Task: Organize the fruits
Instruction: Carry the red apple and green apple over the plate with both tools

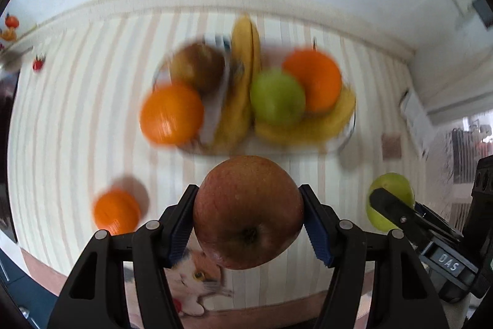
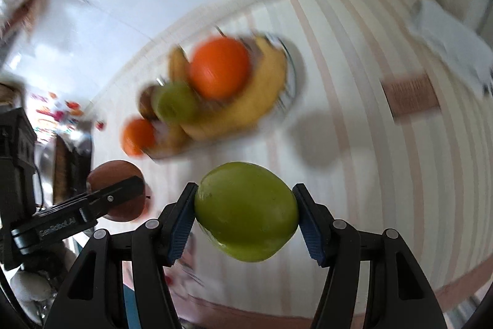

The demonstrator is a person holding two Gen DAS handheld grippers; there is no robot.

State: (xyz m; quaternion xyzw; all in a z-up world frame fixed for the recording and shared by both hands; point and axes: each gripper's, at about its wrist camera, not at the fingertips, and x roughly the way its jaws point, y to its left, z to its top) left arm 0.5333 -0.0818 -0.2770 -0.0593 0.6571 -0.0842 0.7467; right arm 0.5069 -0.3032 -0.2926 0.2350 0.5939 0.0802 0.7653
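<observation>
My left gripper (image 1: 248, 207) is shut on a red apple (image 1: 248, 212), held above the striped tablecloth, near side of the fruit bowl. My right gripper (image 2: 245, 210) is shut on a green apple (image 2: 246, 210); it also shows in the left wrist view (image 1: 389, 187) at the right. The red apple shows in the right wrist view (image 2: 115, 175) at the left. The glass fruit bowl (image 1: 346, 135) holds bananas (image 1: 243, 82), two oranges (image 1: 171, 113), a green apple (image 1: 277, 96) and a brownish apple (image 1: 197, 65). One orange (image 1: 116, 210) lies loose on the cloth at the left.
A striped tablecloth (image 1: 77, 113) covers the table, with a cat picture (image 1: 197, 282) at its near edge. A brown square patch (image 1: 391, 145) lies right of the bowl. White wall and a white box (image 1: 414, 119) stand at the back right.
</observation>
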